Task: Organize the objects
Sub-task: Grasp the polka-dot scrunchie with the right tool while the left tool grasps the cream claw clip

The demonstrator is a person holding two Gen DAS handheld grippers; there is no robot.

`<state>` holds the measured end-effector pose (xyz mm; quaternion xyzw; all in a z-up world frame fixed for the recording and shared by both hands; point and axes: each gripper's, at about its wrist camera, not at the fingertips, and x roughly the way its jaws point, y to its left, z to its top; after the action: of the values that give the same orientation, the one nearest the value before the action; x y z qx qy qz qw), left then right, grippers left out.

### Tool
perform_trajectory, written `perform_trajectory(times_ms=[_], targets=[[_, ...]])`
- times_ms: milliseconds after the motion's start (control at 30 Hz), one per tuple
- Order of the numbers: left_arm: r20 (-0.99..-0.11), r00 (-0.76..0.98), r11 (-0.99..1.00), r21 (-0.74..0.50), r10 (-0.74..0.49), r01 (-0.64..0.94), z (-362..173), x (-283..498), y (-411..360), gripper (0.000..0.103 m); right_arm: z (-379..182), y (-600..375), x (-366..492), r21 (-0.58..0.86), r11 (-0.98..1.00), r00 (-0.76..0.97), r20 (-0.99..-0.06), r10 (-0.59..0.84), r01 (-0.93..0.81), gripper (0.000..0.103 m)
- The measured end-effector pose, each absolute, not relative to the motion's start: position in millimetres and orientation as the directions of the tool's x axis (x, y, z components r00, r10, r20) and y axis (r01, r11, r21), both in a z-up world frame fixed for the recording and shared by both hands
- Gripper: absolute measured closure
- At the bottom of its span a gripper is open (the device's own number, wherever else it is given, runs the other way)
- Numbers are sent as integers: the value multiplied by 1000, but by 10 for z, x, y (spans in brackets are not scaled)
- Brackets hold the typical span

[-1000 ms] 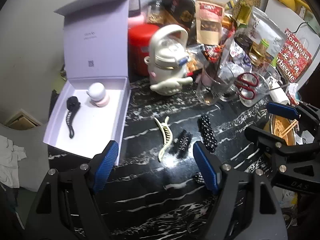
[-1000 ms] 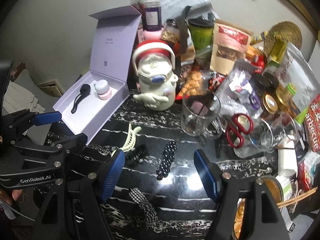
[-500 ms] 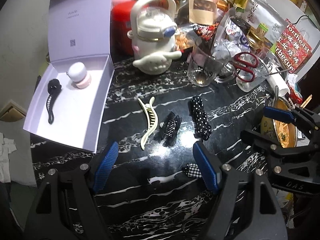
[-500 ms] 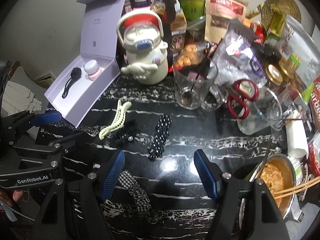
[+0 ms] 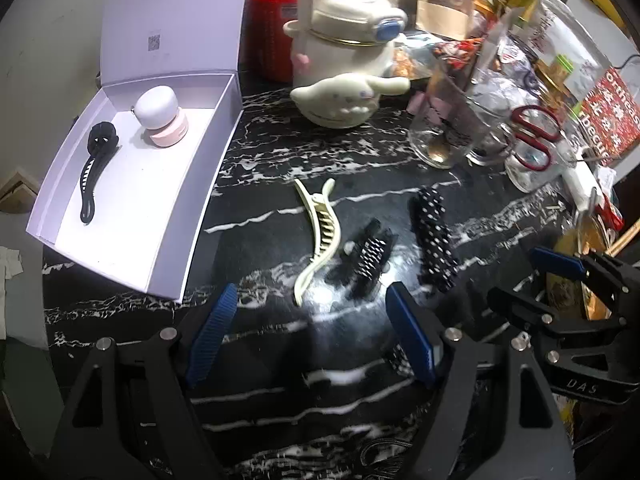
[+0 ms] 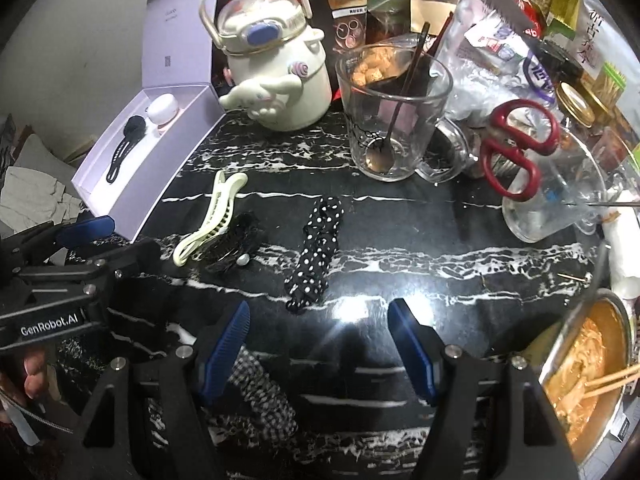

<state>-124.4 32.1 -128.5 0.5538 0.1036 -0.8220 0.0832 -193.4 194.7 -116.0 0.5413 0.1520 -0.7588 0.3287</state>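
Left gripper [image 5: 308,344] spread, empty | cream hair clip [image 5: 318,240] on worktop just ahead | probably next pick: straddle its spine, pinch mid-length | right gripper [image 6: 320,344] spread | box [image 5: 200,184] ahead-left

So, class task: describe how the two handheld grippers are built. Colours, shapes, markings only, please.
Both grippers are matte black angular frames with silver screw heads. The left gripper and the right gripper each carry two ribbed blue pads on their fingers. White lettering shows on the bodies: "GenRobot.AI" on the left one, "DAS" on the right one. No sleeves or cables can be made out.
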Motion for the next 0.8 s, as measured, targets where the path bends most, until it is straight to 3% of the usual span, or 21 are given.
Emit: perform_trajectory(times_ms=[633, 800], targets=[[-925, -376, -956, -61, -54, 286, -1720, -1619, 184, 27, -1562, 1788, -2203, 168, -740, -152, -927, -344, 651, 34], [-927, -372, -953, -82, -35, 293, -1815, -1687, 147, 32, -1633, 1729, -2220, 173, -739, -138, -930, -340, 652, 36]])
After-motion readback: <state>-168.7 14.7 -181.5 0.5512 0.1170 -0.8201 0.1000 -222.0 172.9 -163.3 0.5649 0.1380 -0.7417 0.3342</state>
